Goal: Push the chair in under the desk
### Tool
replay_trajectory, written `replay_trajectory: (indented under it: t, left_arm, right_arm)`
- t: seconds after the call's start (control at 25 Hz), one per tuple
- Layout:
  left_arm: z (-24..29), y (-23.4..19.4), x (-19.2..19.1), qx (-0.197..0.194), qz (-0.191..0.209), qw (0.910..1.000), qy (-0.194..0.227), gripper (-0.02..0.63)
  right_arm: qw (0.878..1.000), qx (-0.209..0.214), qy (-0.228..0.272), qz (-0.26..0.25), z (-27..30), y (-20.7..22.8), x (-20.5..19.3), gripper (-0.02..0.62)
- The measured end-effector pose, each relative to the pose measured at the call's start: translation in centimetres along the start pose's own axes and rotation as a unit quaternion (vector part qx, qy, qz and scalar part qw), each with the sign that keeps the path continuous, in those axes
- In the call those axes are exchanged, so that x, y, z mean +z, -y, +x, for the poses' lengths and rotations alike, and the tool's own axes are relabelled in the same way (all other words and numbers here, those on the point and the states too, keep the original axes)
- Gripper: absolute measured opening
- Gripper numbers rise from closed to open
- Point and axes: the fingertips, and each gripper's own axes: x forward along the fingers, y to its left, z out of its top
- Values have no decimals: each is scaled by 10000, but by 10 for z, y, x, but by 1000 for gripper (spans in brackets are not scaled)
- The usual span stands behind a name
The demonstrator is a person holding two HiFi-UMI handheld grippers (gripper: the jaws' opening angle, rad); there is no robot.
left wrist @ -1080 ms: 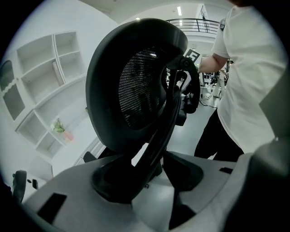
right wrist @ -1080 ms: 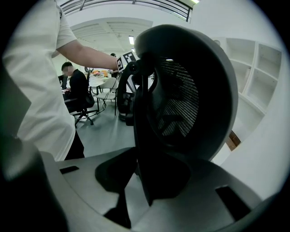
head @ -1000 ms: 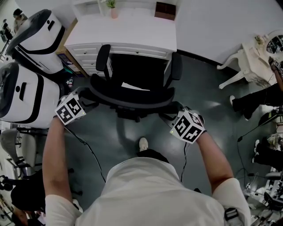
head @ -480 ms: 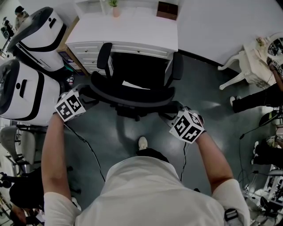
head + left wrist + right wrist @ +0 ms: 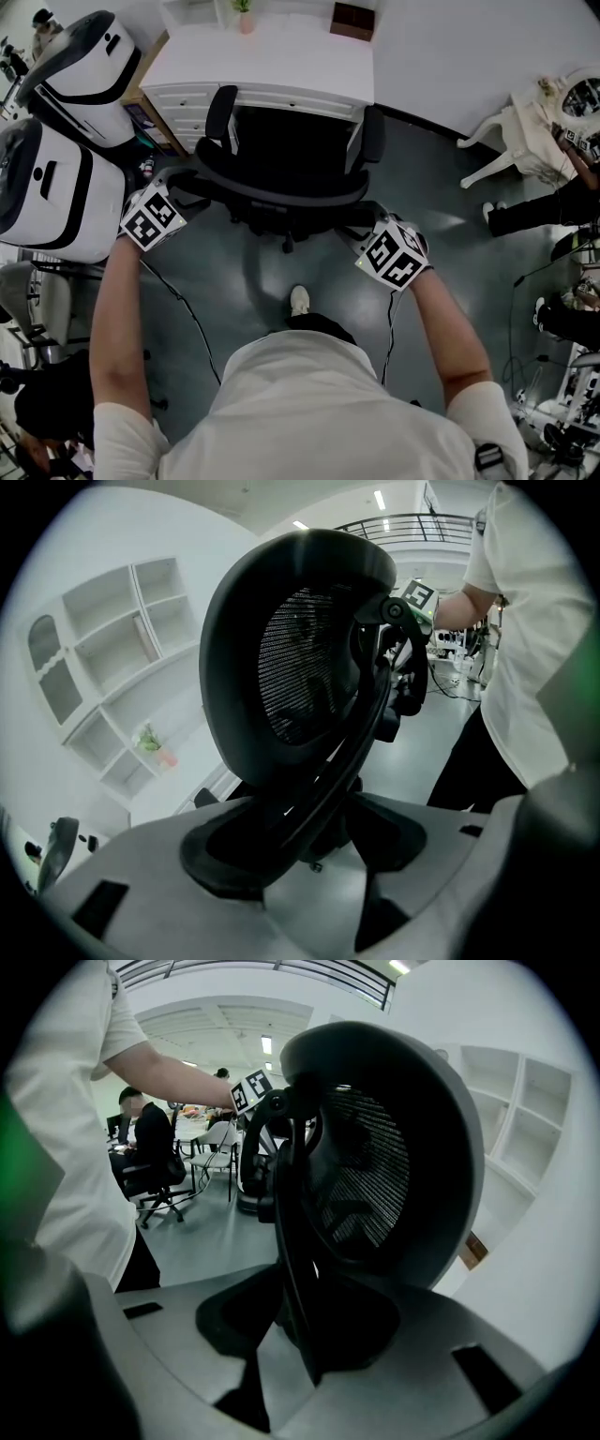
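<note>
A black mesh office chair (image 5: pixel 281 187) stands with its seat under the white desk (image 5: pixel 272 66), and only its backrest and armrests show. My left gripper (image 5: pixel 183 194) is at the backrest's left edge. In the left gripper view the chair back (image 5: pixel 300 667) rises between the left gripper's (image 5: pixel 319 855) jaws, which have just been opening and stand apart from it. My right gripper (image 5: pixel 362 222) is at the backrest's right edge. Its jaws have just been opening a little. In the right gripper view the chair back (image 5: pixel 375 1166) still fills the gap of the right gripper (image 5: pixel 309 1335).
Two large white machines (image 5: pixel 56 178) stand close on the left, beside the desk's drawers. A white plastic chair (image 5: pixel 520 131) and seated people are at the right. A cable (image 5: pixel 187 309) trails on the grey floor. A small plant (image 5: pixel 245 19) and a brown box (image 5: pixel 352 19) sit on the desk.
The chair has rolled further under the desk, and the white sheet on its seat is now hidden. Both grippers moved toward the desk with it.
</note>
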Motion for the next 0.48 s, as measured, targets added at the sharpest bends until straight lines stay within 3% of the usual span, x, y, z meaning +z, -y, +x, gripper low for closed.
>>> replay_trajectory:
  t: [0.24, 0.48]
  left_arm:
    - [-15, -1, 6, 590, -159, 9979, 223, 267]
    - [-51, 5, 16, 716, -774, 9893, 1006, 253]
  right_arm:
    - [9984, -269, 411, 278, -19, -3, 8, 109]
    - [9943, -649, 711, 455, -35, -13, 17, 109]
